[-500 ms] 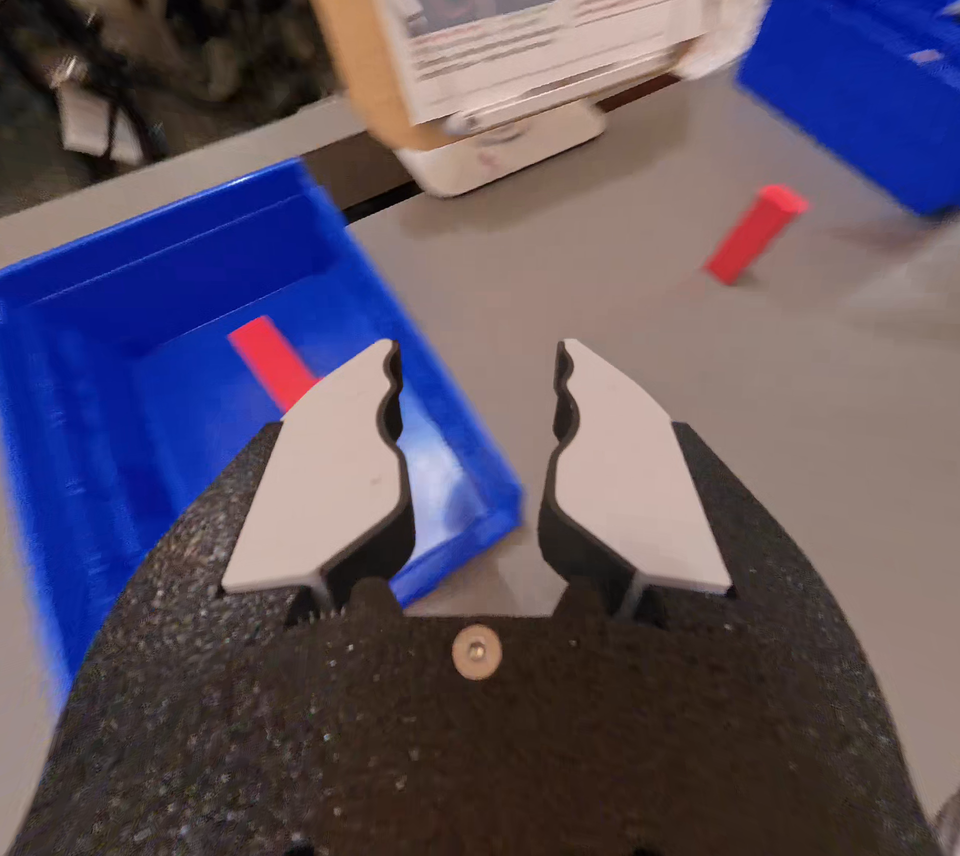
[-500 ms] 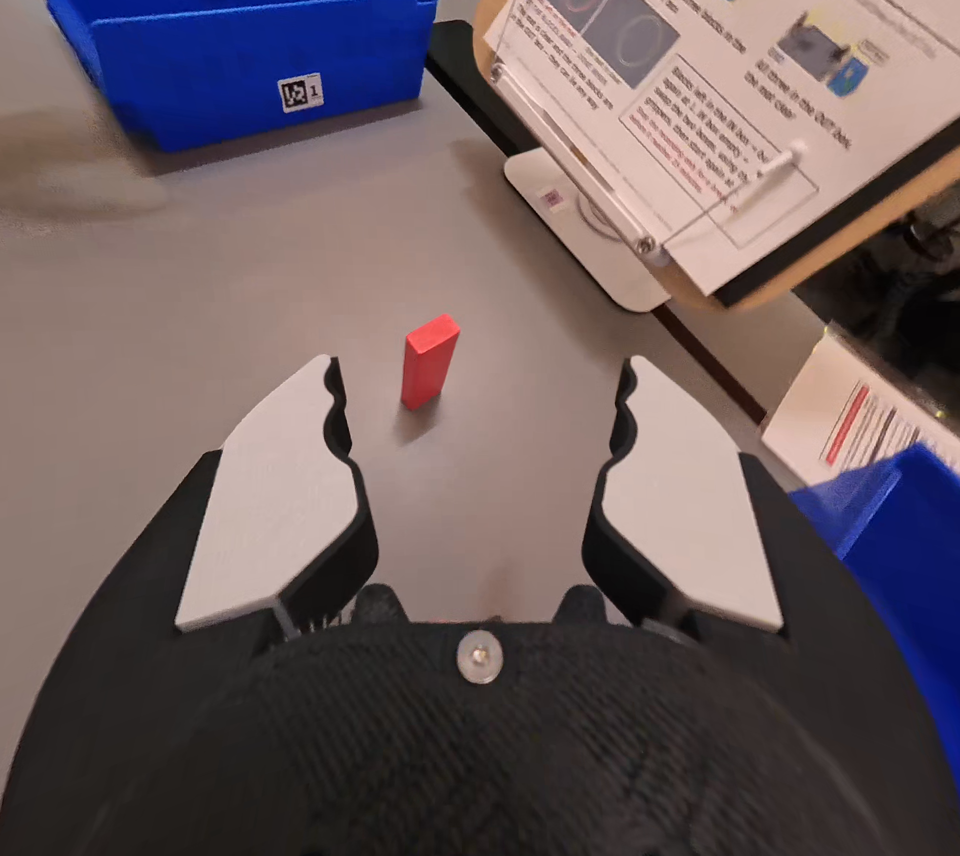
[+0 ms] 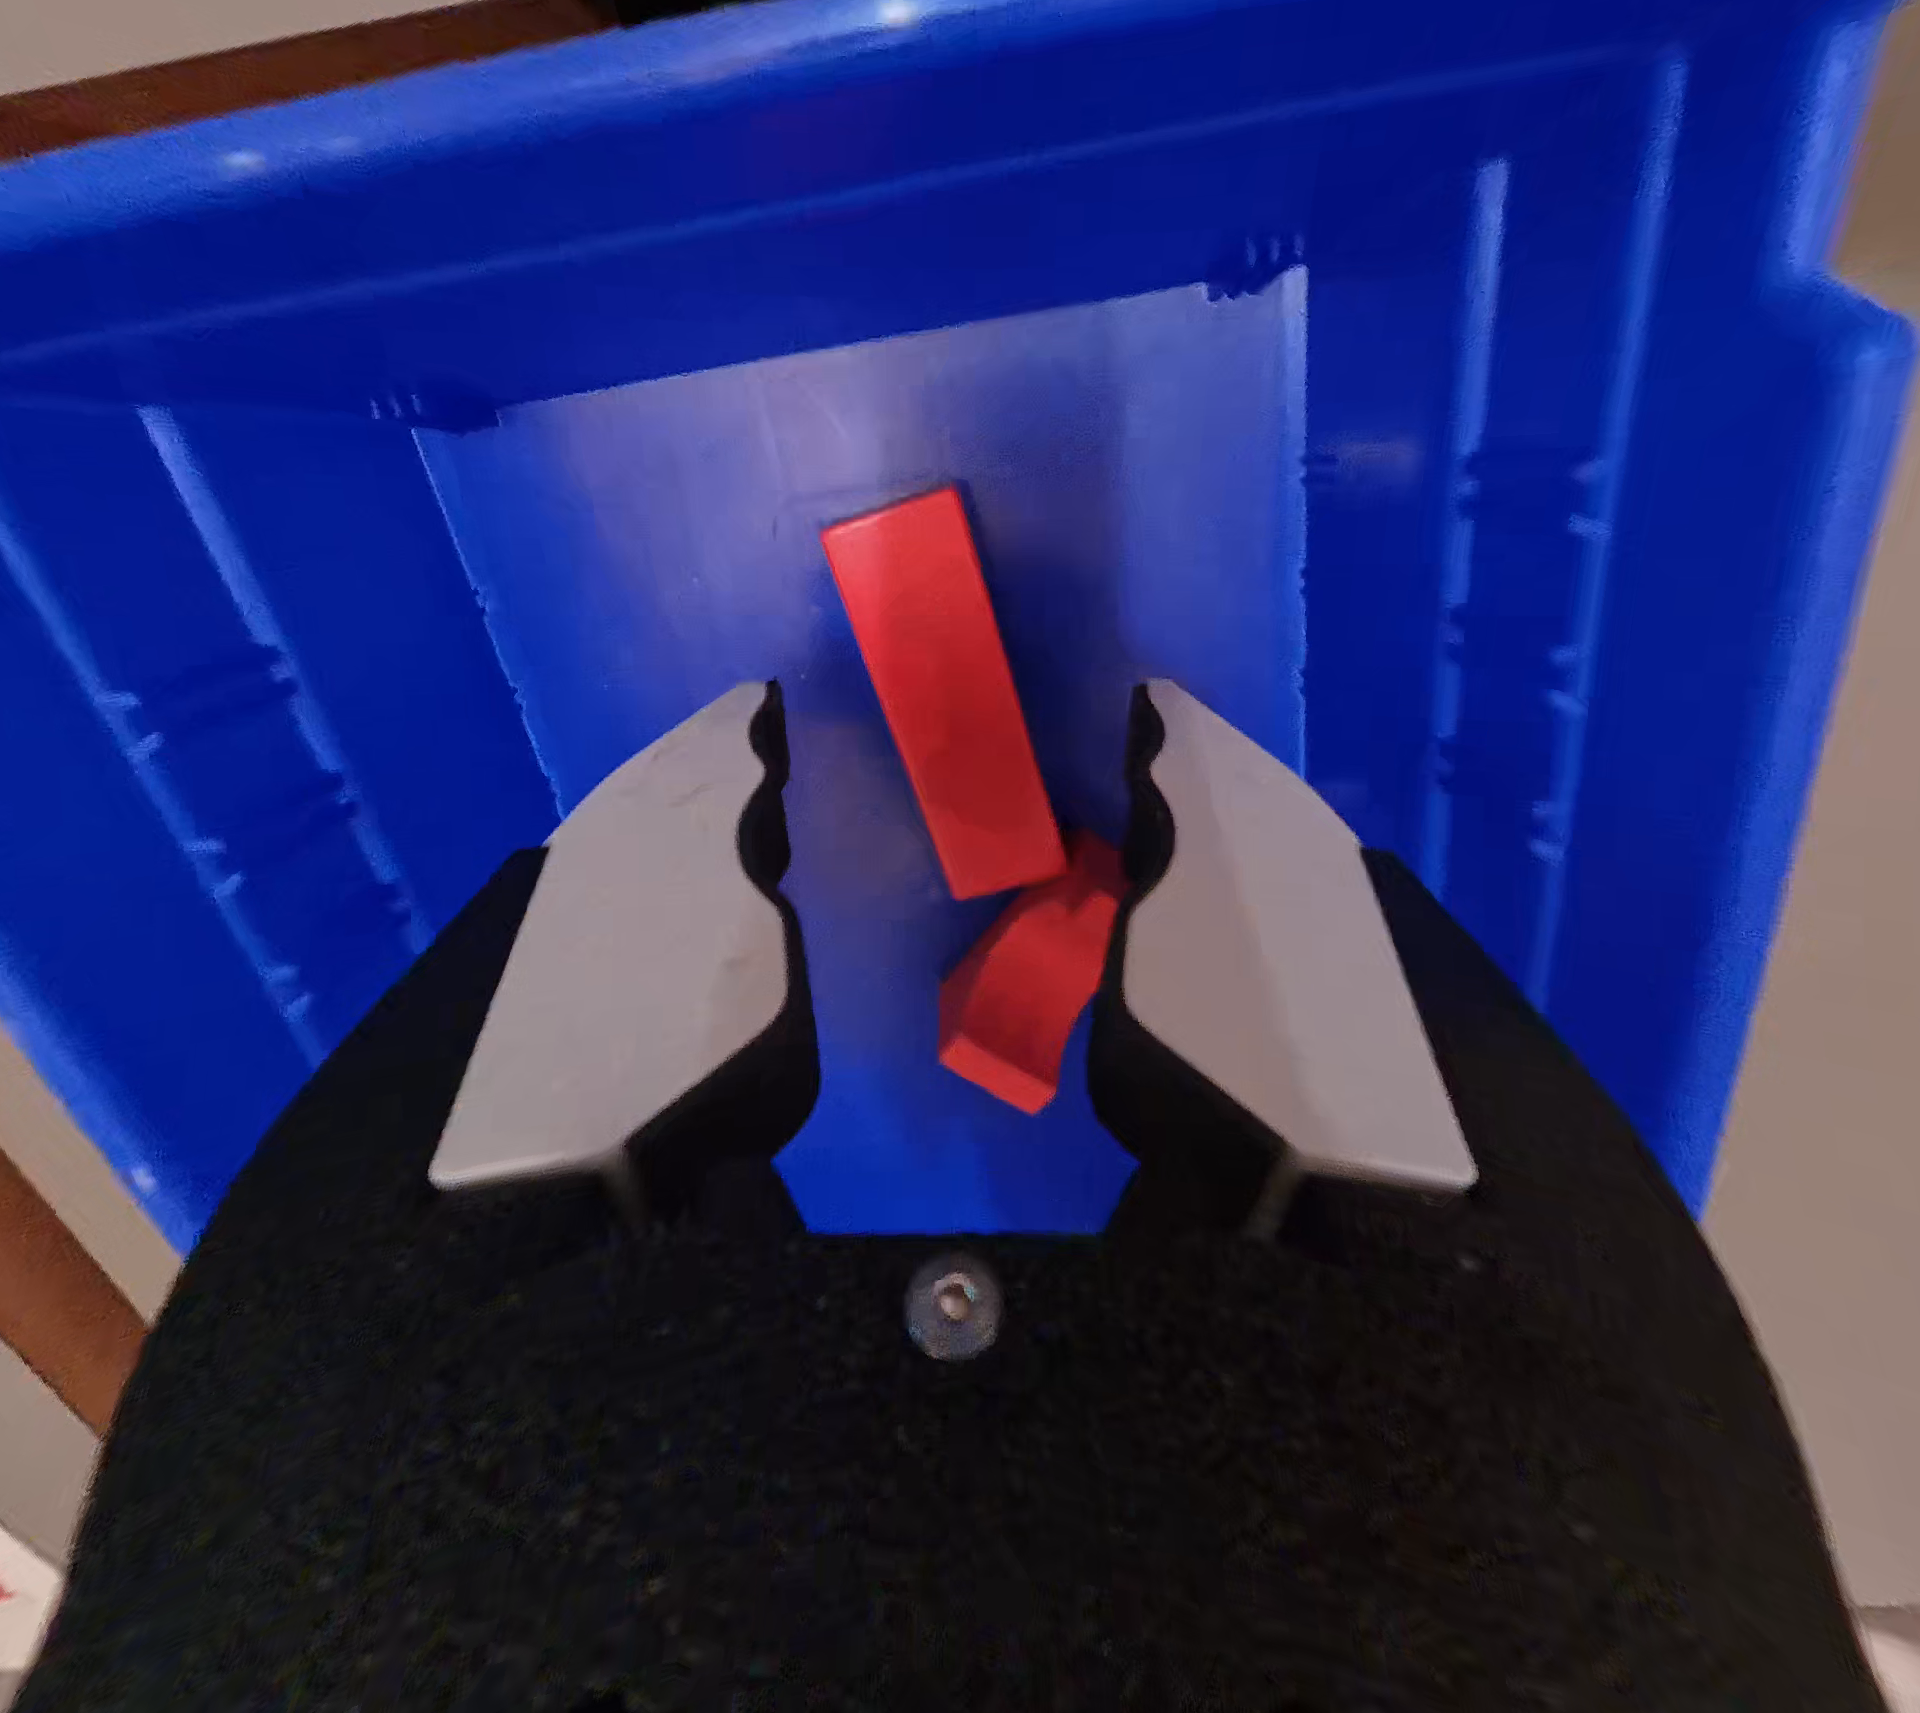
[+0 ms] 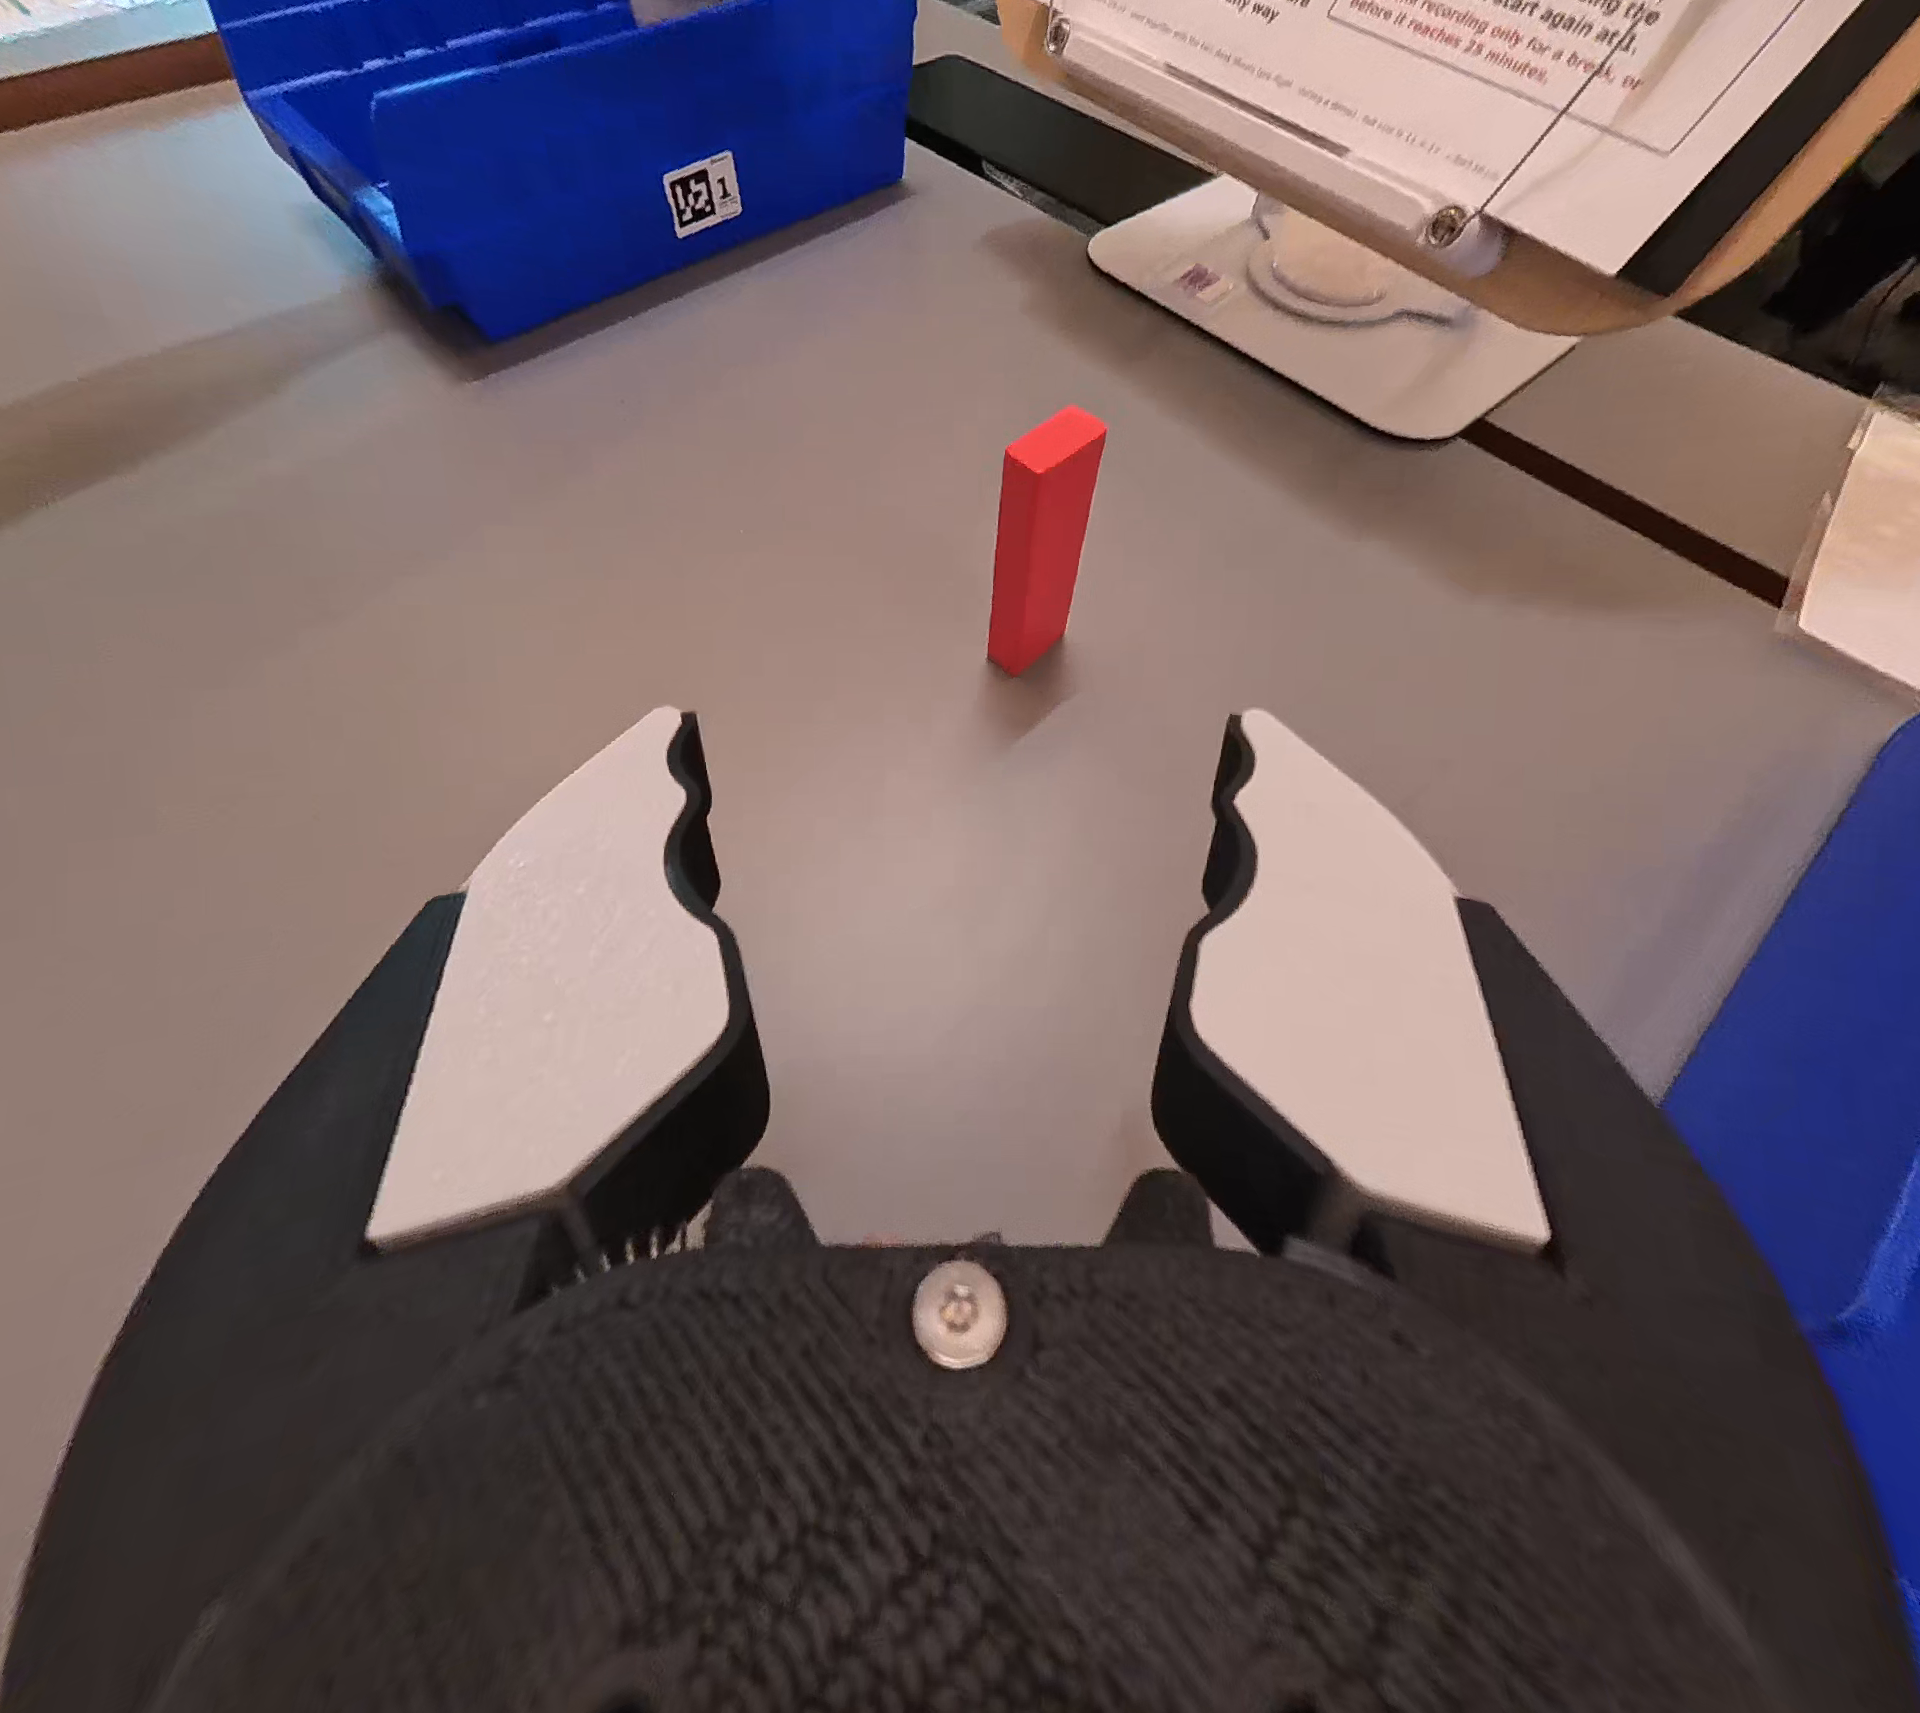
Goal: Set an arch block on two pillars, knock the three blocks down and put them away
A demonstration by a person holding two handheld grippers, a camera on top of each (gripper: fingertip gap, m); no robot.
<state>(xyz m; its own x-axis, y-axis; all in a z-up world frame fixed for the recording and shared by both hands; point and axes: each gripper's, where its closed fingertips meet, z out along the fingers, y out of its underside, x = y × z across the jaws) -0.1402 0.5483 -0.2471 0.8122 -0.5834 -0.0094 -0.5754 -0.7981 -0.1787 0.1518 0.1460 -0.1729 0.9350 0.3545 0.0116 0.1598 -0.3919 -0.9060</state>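
Left claw (image 3: 951, 790): hanging spread over the inside of a blue bin (image 3: 727, 136), pinching nothing; its right finger (image 3: 1278, 936) is lying just beside, perhaps touching, a short red block (image 3: 1023, 988).
Blocks in bin: 2 red blocks are lying on the bin floor; a long red block (image 3: 940, 687) is lying flat and pointing away from the claw, its near end overlapping the short red block, which is sitting tilted below it.
Right claw (image 4: 961, 780): hovering spread wide above the grey bench (image 4: 416, 624), holding nothing.
Standing block (image 4: 1044, 546): a red block is standing upright on its small end, near the right claw's tips and slightly right of centre, not touching them.
Handling: these blocks are looking rigid, light and smooth-painted, likely wood; the upright one is apt to topple from a nudge. The 2 broad flat faces at mid-height are offering the surest hold.
Surroundings: a paper sheet on a stand (image 4: 1351, 281) is standing beyond; a second blue bin (image 4: 1808, 1040) is edging in at right.
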